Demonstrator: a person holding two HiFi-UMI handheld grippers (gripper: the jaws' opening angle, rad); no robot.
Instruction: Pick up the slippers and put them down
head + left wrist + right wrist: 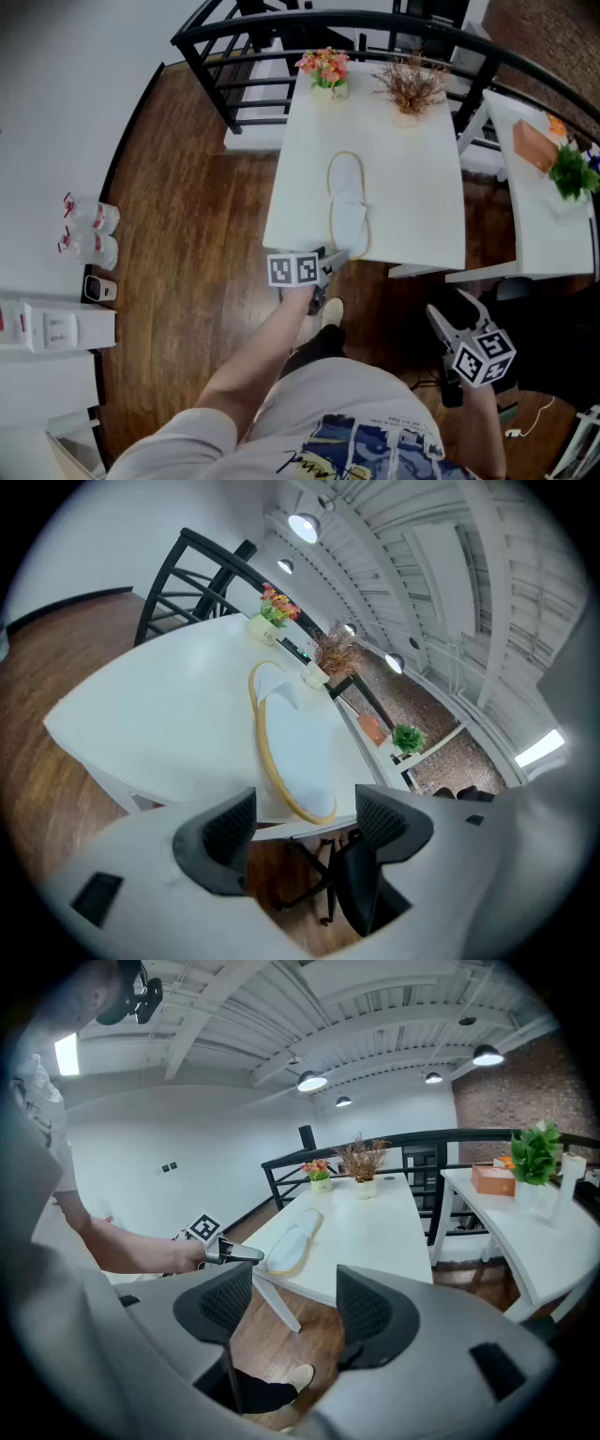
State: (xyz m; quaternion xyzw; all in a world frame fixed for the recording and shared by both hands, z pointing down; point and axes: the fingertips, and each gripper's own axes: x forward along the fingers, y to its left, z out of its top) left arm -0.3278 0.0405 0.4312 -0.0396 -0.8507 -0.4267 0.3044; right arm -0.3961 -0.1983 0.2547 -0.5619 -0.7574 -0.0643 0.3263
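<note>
Slipper (pixel 348 204) flat on worktop (pixel 412 187). Left claw (pixel 302 836) spread, empty, near its end; right claw (pixel 292 1312) spread, empty.

White table (pixel 412 178), black railing (pixel 208 86), dark wooden floor (pixel 187 244).

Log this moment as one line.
left gripper: open, empty, just short of slipper | right gripper: open, empty, low | slipper: on table

Soft cloth slipper (pixel 349 202) on smooth matt table (pixel 412 173) — glossy wood floor (pixel 187 234).
</note>
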